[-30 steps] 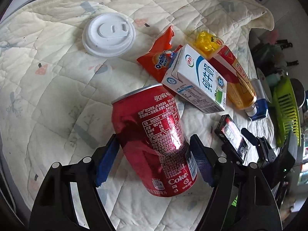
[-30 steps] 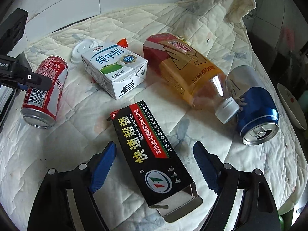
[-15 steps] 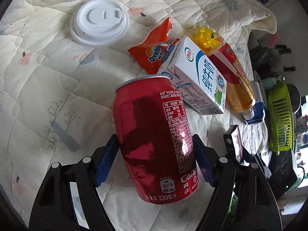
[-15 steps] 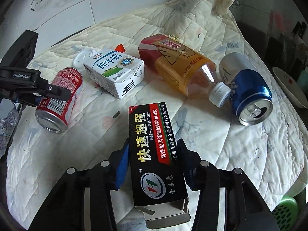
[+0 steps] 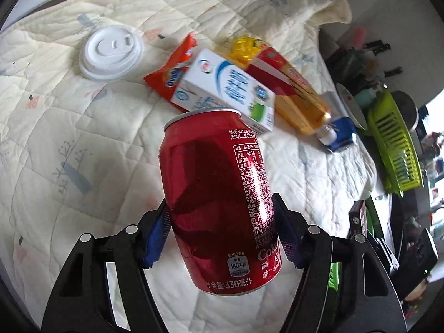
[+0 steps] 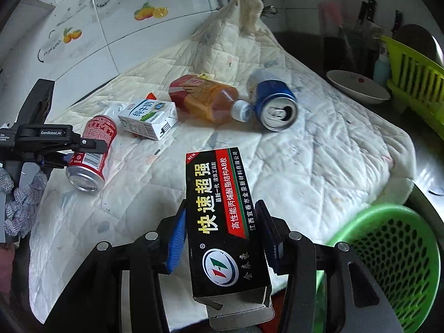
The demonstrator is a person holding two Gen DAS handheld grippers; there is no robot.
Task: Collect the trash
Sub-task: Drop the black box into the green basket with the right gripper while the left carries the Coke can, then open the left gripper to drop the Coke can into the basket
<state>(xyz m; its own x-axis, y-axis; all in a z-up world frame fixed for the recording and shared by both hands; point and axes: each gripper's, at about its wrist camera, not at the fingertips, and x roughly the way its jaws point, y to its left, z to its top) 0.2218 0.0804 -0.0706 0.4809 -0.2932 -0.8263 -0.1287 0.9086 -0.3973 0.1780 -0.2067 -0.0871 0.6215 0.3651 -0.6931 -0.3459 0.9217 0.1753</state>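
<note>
While L claw (image 5: 222,230) closes — glossy red can (image 5: 219,194) pinched, quilt (image 5: 69,138) puckered.

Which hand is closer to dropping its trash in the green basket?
Right. Its gripper holds the black box with the green basket just beside it; the left gripper is closing on the red can over the quilt.

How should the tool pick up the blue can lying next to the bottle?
Grip the blue can across its round middle, coming from above. It lies on its side, open end toward the camera, with the bottle cap touching one flank, so pads fit best just behind the rim.
</note>
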